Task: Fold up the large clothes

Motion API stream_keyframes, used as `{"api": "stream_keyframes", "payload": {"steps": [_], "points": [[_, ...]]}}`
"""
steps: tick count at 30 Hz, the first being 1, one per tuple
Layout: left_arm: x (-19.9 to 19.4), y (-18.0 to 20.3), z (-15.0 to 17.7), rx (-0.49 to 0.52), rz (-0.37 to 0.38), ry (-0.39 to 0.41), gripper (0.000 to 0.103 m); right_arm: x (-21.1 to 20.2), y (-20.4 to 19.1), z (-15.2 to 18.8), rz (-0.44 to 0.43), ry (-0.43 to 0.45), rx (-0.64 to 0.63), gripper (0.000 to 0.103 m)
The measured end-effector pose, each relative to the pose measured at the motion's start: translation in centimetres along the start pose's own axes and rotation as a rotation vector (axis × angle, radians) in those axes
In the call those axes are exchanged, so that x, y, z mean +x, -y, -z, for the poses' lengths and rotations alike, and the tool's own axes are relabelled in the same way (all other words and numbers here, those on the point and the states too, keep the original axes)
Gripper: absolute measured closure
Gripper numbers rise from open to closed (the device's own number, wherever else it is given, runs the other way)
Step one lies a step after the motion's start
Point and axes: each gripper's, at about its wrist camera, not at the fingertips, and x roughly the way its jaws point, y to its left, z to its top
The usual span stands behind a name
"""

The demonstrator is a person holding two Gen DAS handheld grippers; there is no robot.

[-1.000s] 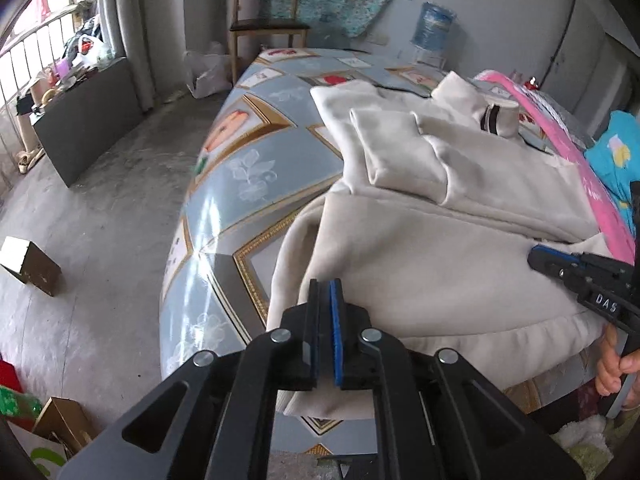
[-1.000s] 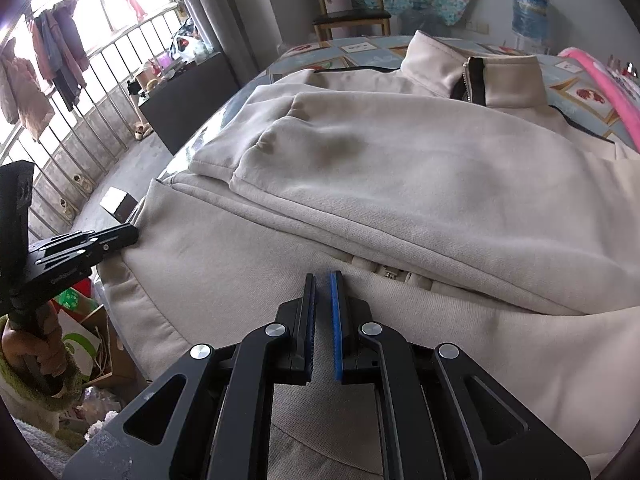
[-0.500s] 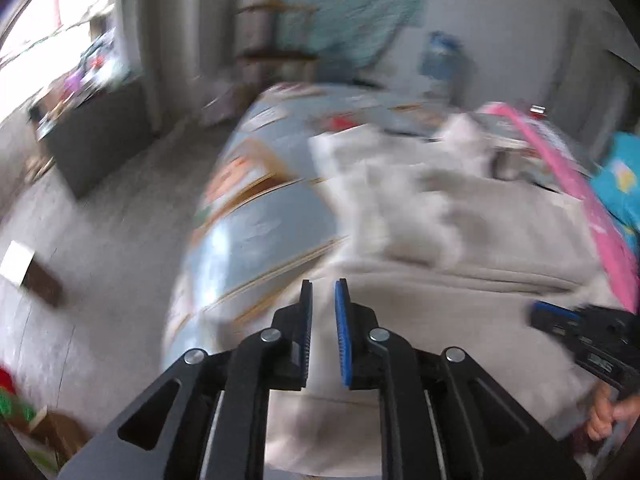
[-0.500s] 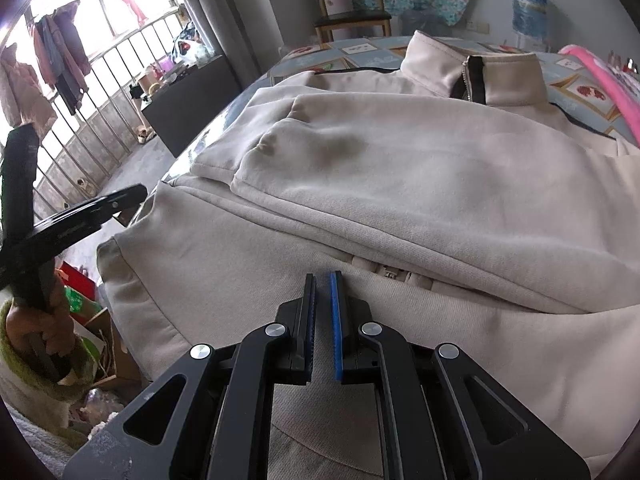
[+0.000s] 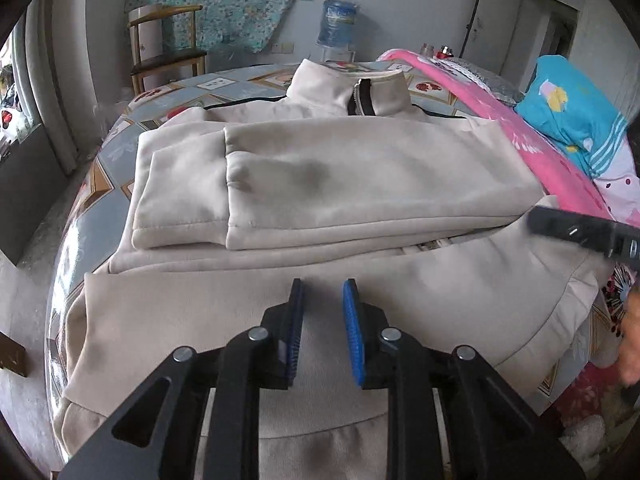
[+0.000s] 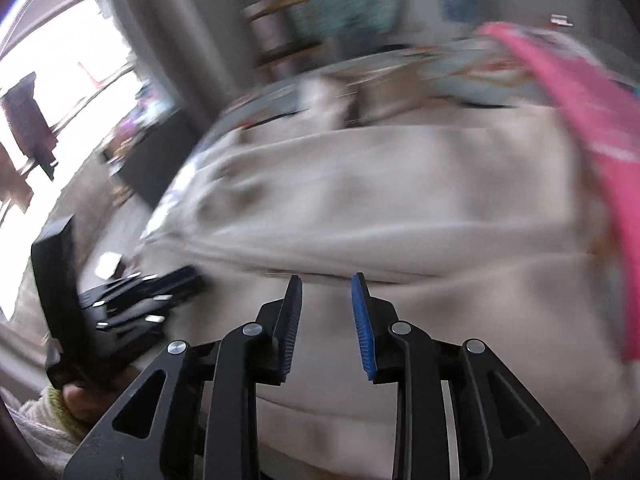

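A cream zip-up jacket lies flat on the patterned bed cover, collar at the far end, both sleeves folded across its chest. My left gripper hovers over the jacket's near hem, its jaws opening with nothing between the blue pads. The right wrist view is blurred by motion: my right gripper hangs over the lower part of the jacket, jaws opening and empty. The left gripper also shows there at the left, held by a hand. The right gripper's tip enters the left wrist view from the right.
A pink blanket and a turquoise bundle lie along the bed's right side. A wooden chair and a water bottle stand by the far wall. A dark cabinet stands left; a cardboard box sits on the floor.
Both grippers were shut at the jacket's near hem; now both have let go, stand open and have swung across it. The hem lies flat on the bed.
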Motion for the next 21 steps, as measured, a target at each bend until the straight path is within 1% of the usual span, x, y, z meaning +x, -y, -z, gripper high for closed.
{"api": "stream_keyframes", "payload": {"steps": [2, 4, 5, 6, 7, 10, 11, 12, 13, 14, 15, 16, 17, 19, 20, 21], "points": [[-0.2, 0.0, 0.2, -0.003, -0.004, 0.001, 0.083, -1.3, 2.5, 0.5, 0.106, -0.005, 0.042, 0.076], [0.1, -0.1, 0.1, 0.004, -0.012, 0.003, 0.083, -1.8, 3.8, 1.0, 0.180, -0.023, 0.055, 0.074], [0.1, -0.1, 0.1, 0.008, -0.016, 0.003, 0.083, -2.0, 4.1, 1.3, 0.193, -0.030, 0.057, 0.074], [0.3, 0.2, 0.0, 0.010, -0.017, 0.003, 0.083, -2.2, 4.2, 1.6, 0.190, -0.032, 0.056, 0.074], [0.3, 0.2, 0.0, 0.010, -0.018, 0.003, 0.083, -2.2, 3.9, 1.8, 0.166, -0.036, 0.048, 0.074], [0.3, 0.2, 0.1, 0.010, -0.018, 0.004, 0.083, -1.5, 2.7, 2.0, 0.054, -0.064, 0.003, 0.075], [0.3, 0.2, 0.0, 0.012, -0.019, 0.004, 0.083, -0.9, 2.3, 2.1, 0.043, -0.084, -0.020, 0.077], [0.2, 0.2, 0.0, 0.014, -0.021, 0.005, 0.083, -0.4, 2.2, 2.3, 0.056, -0.096, -0.038, 0.081], [0.3, 0.3, 0.0, 0.015, -0.022, 0.006, 0.083, 0.3, 2.8, 2.4, 0.091, -0.107, -0.045, 0.083], [0.3, 0.3, 0.0, 0.016, -0.023, 0.006, 0.083, 0.8, 3.9, 2.3, 0.108, -0.115, -0.026, 0.089], [0.3, 0.3, 0.0, 0.017, -0.023, 0.006, 0.083, 0.7, 6.0, 2.0, 0.087, -0.098, 0.033, 0.101], [0.3, 0.3, 0.0, 0.018, -0.023, 0.006, 0.083, 0.4, 7.6, 1.7, 0.085, -0.084, 0.083, 0.103], [0.3, 0.3, 0.0, 0.020, -0.021, 0.007, 0.083, -0.1, 9.4, 1.2, 0.082, -0.061, 0.137, 0.103], [0.3, 0.3, 0.0, 0.021, -0.019, 0.008, 0.083, -1.2, 11.8, 0.7, 0.053, -0.010, 0.212, 0.103], [0.3, 0.3, 0.0, 0.021, -0.020, 0.008, 0.083, -1.8, 12.4, 0.5, 0.077, 0.010, 0.230, 0.102], [0.3, 0.3, 0.0, 0.021, -0.020, 0.009, 0.083, -2.1, 12.5, 0.3, 0.121, 0.018, 0.226, 0.098]]}}
